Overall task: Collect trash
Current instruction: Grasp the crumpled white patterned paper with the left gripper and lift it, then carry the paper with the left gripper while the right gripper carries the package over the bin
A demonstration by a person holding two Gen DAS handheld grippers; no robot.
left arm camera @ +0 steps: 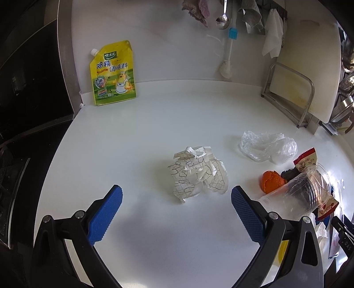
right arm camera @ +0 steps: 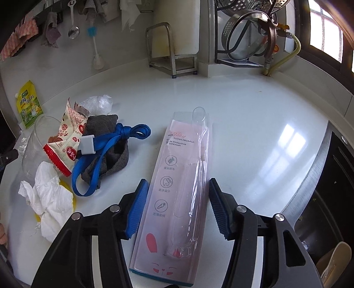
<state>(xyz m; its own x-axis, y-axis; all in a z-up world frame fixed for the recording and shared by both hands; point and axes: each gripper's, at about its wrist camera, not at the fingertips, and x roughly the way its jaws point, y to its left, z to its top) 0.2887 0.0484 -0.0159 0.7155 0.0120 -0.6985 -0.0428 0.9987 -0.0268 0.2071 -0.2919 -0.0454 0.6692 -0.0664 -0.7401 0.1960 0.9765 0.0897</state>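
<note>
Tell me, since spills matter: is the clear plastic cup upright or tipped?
Tipped: the clear plastic cup lies on its side on the counter, mouth facing sideways.

Crumpled paper [left arm camera: 200,171] mid-counter [left arm camera: 143,133]; plastic bag [left arm camera: 268,147] right (behind), pouch [left arm camera: 113,74] back-left.

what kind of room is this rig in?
Most likely a home kitchen counter: a yellow chicken-seasoning pouch leans on the wall, a steel ladle hangs above, and a rack of steel pot lids stands by the window.

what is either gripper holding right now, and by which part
Nothing is held. The left gripper is open, and the right gripper open astride the toothbrush package.
</note>
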